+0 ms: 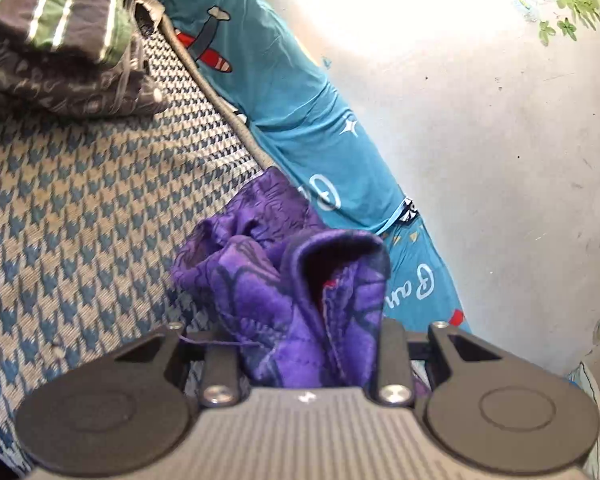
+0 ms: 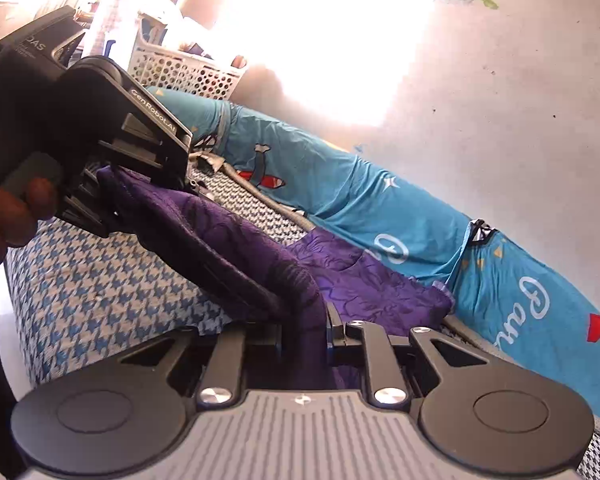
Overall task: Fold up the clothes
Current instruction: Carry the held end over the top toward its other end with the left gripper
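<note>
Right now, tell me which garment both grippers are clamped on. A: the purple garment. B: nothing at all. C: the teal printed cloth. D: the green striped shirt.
A: the purple garment is pinched in the right gripper and runs up into the left gripper; the left wrist view shows it bunched in that gripper as well.

Left hand-held gripper point(image 1: 312, 344) fingertips buried in purple garment point(image 1: 260, 264), window glare

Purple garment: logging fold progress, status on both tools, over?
Left tool shut on purple garment, lifted. Right tool shut on the same cloth. Rest draped on the houndstooth bed. Folded stack clear, nothing blocking.
</note>
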